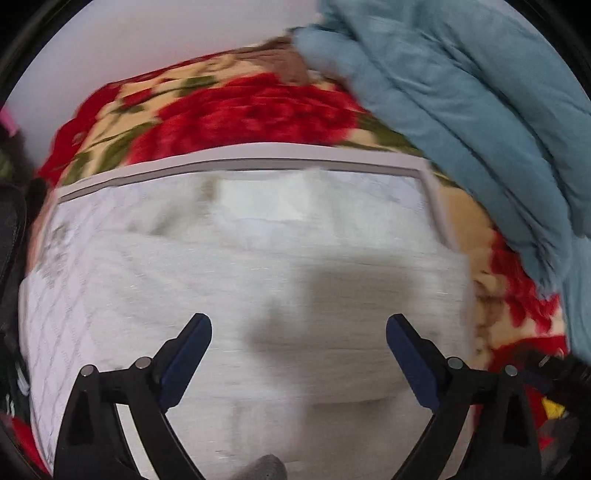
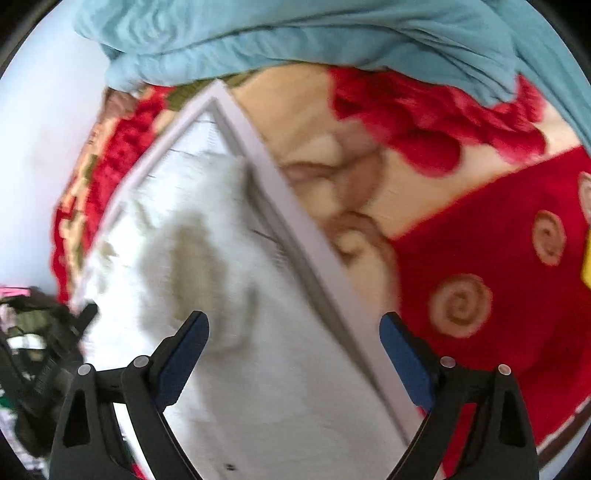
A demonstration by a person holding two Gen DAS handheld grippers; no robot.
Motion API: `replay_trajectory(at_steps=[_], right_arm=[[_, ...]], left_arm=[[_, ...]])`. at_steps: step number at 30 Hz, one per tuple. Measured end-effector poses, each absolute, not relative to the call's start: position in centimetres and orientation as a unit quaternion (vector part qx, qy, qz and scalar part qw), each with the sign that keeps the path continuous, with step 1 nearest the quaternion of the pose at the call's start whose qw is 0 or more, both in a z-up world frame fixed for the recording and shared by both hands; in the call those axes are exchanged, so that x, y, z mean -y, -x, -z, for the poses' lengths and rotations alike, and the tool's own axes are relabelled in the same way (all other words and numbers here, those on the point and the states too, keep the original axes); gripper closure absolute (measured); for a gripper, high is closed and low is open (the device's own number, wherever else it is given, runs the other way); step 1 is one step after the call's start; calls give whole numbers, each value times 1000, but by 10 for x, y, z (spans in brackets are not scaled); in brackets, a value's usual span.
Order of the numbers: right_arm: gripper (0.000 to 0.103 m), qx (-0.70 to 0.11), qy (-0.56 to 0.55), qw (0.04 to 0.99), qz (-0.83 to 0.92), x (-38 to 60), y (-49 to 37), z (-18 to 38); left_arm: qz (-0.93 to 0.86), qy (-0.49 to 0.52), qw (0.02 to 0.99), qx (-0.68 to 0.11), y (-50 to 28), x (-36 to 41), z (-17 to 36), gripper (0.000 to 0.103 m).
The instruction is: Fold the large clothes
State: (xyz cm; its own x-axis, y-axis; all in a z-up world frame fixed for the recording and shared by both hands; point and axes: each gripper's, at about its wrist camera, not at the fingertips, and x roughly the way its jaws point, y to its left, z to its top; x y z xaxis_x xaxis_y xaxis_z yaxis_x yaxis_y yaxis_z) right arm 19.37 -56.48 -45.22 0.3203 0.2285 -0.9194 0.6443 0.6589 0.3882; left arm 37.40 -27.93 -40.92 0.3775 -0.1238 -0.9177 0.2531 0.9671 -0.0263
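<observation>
A white garment [image 1: 280, 273] lies spread on a white-framed board [image 1: 236, 157] on a bed. It also shows in the right wrist view [image 2: 236, 295], on the same board [image 2: 295, 221]. My left gripper [image 1: 299, 332] is open and empty, just above the garment's near part. My right gripper [image 2: 293, 328] is open and empty, over the garment and the board's right edge. Both views are blurred by motion.
A red, cream and green floral blanket [image 1: 236, 107] covers the bed under the board; it also shows in the right wrist view [image 2: 480, 229]. A blue quilt [image 1: 461, 110] is heaped at the far right, and lies across the top in the right wrist view [image 2: 295, 33]. Dark clutter [image 2: 40, 343] lies at the left.
</observation>
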Motion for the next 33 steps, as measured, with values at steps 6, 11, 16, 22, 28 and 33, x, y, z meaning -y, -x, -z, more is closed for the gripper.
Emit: replay_trajectory(at_steps=[6, 11, 16, 22, 28, 33], right_arm=[[8, -564, -412, 714, 55, 532, -263, 469], [95, -630, -350, 693, 5, 488, -315, 506], [98, -585, -268, 764, 39, 489, -324, 458], [97, -593, -241, 762, 98, 520, -335, 463], [75, -671, -215, 703, 94, 511, -338, 485], [53, -606, -247, 752, 81, 497, -342, 406]], left_arm=[[-8, -96, 835, -541, -391, 200, 424, 6], [-77, -117, 818, -558, -412, 154, 450, 6], [-78, -121, 828, -542, -420, 144, 445, 6], [-86, -104, 791, -596, -447, 133, 494, 6], [-77, -116, 789, -599, -443, 138, 482, 6], [-68, -172, 822, -539, -460, 170, 445, 6]])
